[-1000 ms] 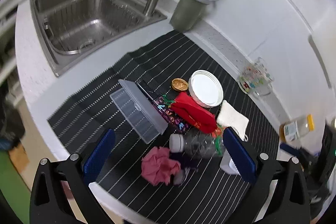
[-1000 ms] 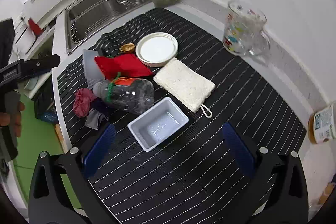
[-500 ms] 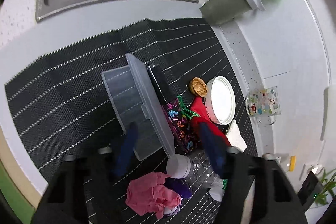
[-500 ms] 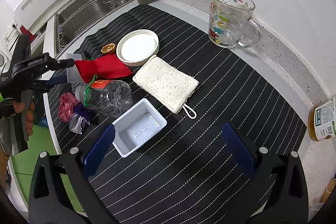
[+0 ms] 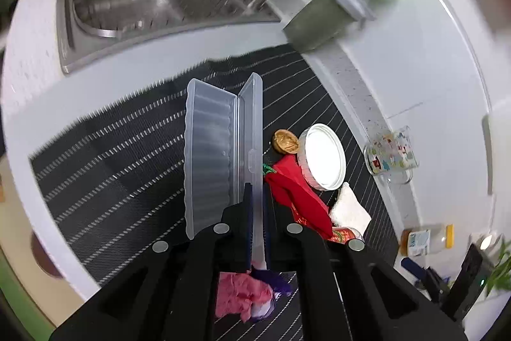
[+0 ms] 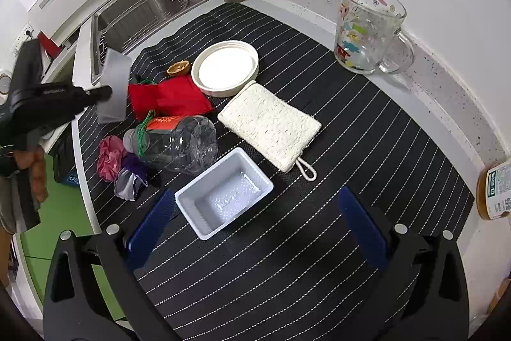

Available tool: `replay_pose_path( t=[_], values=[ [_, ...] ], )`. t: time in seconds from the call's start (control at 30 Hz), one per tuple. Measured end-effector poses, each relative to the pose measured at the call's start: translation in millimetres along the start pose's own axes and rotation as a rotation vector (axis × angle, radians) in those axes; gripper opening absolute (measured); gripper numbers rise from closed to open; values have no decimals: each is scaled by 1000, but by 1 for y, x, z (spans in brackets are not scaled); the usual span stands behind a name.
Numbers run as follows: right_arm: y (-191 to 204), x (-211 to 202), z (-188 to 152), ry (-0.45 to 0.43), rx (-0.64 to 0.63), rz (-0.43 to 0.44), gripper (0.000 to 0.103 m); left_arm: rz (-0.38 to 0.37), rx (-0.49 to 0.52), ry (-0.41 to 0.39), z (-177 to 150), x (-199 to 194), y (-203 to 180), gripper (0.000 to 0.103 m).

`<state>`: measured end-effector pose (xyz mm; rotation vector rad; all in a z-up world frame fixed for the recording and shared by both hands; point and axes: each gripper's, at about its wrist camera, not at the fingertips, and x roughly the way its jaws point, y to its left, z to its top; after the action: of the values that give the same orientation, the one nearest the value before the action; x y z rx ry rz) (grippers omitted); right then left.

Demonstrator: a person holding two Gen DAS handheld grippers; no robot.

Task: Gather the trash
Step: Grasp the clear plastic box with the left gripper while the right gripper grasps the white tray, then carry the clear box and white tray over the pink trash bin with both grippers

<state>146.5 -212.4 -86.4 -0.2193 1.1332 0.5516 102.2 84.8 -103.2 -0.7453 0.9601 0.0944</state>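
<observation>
- One striped mat (image 6: 319, 104) spreads under both grippers, with the trash strewn on it.
- Clear hinged box (image 5: 210, 155), ribbed and lying open, runs straight ahead of the left gripper (image 5: 257, 222); its jaws are clenched on the box's upright lid edge.
- Crushed clear bottle (image 6: 182, 143) with a red label lies ahead-left of the right gripper (image 6: 255, 222).
- White tray (image 6: 223, 192), empty, sits between the right gripper's released, wide-apart jaws, nearer the left finger, untouched.
- Pink wad (image 6: 110, 154) lies beside the bottle's cap.

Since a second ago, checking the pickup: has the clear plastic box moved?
Yes. The clear plastic box, clamped in the left gripper, has lifted off the striped mat, away from the red cloth.
</observation>
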Motion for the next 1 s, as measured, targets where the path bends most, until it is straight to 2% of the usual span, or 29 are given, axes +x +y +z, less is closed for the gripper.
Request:
replay_pose_path(
  t=[0.3, 0.43, 0.63, 0.73, 0.9, 1.0],
  values=[
    [-4, 28, -8, 56, 67, 8, 99, 159, 280, -126, -9, -57, -32, 5],
    [-10, 43, -12, 96, 108, 9, 87, 178, 362, -158, -19, -71, -44, 5],
    [-12, 57, -14, 127, 152, 50, 74, 165, 401, -165, -26, -77, -55, 5],
    [-12, 62, -14, 138, 167, 76, 60, 155, 402, -153, -28, -73, -57, 5],
    [-12, 65, -13, 138, 182, 94, 18, 140, 395, -126, -36, -67, -56, 5],
    [-14, 62, -13, 123, 181, 101, 3, 131, 387, -112, -40, -65, -55, 5]
  ],
)
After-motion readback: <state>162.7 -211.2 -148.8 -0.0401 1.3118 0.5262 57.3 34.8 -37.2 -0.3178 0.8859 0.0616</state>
